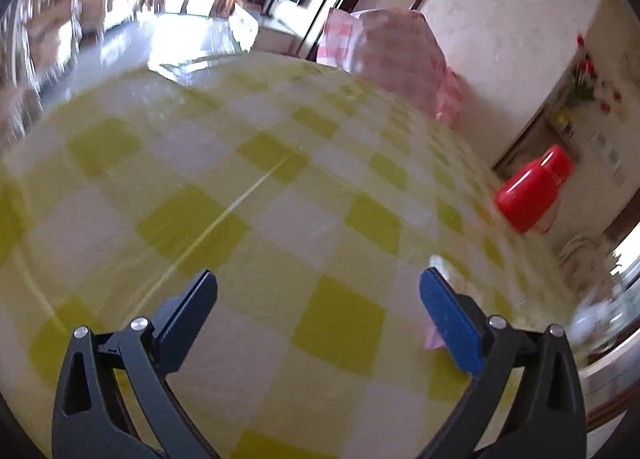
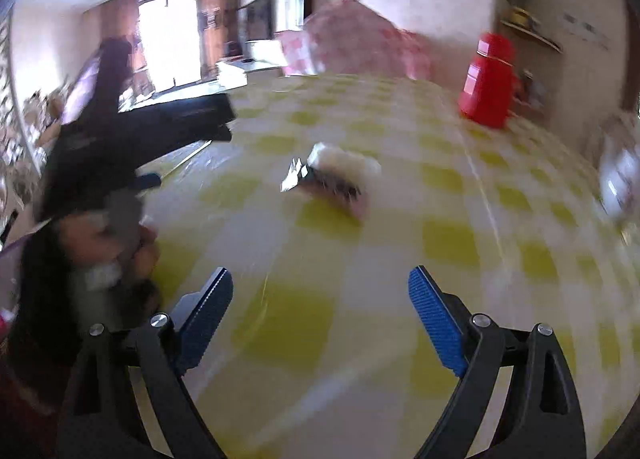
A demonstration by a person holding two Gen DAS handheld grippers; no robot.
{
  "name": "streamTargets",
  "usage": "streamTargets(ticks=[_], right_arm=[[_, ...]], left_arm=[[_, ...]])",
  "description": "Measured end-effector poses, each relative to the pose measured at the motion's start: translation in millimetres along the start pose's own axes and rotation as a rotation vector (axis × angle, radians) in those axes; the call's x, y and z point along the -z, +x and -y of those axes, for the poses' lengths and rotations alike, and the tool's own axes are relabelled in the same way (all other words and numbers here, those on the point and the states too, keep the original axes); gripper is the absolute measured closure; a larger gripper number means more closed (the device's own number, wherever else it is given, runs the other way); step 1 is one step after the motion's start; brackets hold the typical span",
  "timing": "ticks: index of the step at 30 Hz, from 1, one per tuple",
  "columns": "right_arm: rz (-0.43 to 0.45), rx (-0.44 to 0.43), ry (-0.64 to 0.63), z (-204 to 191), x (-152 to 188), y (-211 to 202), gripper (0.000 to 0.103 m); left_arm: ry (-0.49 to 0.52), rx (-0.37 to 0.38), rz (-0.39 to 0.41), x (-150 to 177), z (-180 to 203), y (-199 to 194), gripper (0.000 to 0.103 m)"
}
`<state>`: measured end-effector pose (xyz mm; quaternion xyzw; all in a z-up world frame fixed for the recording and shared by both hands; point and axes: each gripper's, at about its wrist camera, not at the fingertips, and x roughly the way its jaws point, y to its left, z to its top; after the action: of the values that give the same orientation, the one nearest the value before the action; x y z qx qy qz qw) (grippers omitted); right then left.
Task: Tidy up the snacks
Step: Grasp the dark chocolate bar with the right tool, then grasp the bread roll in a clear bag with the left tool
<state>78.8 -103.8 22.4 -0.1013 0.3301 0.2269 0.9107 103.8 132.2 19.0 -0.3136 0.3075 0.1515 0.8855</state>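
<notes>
Left gripper [image 1: 318, 293]: fingers spread wide, nothing between them, above the yellow-checked tablecloth [image 1: 248, 187].
Right gripper [image 2: 320, 295]: fingers likewise wide apart, holding nothing.
Snack packets [image 2: 334, 175]: lay blurred on the cloth ahead of the right gripper, well apart from it.
Red container [image 2: 486, 81]: stood near the table's far right edge.
Pink checked cover [image 2: 356, 43]: beyond the table's far side.

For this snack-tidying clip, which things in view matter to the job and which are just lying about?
Job:
snack packet, lying on the checked tablecloth
right tool, open, empty
left tool, open, empty

Lying about:
red container
pink checked cloth heap
</notes>
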Motion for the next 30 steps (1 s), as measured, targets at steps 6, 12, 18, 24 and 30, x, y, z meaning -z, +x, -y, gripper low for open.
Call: streamTargets(ticks=[6,12,18,24,30], right_arm=[[-0.091,-0.078,-0.081,12.5,-54.1,78.0,0.039],[-0.209,-0.176,-0.139,16.7,-68.6,113.8,0.071],[-0.252,-0.231,-0.05,27.3,-53.2,94.7,0.077],[-0.243,-0.134,-0.01,17.7,-54.1,93.7,0.082],[-0.16,0.018,0.168,36.3,-18.7,9.5,0.083]], left_arm=[[-0.159,0.028,0.029,-4.7,-27.7,-3.6,0.002],[-0.123,0.015,0.01,-5.8,-21.3,2.2,0.002],[-0.093,0.006,0.0,-5.1,-19.5,3.8,0.002],[-0.052,0.036,-0.008,-3.8,-15.3,4.4,0.002],[0.123,0.076,-0.005,5.8,12.0,-0.1,0.002]])
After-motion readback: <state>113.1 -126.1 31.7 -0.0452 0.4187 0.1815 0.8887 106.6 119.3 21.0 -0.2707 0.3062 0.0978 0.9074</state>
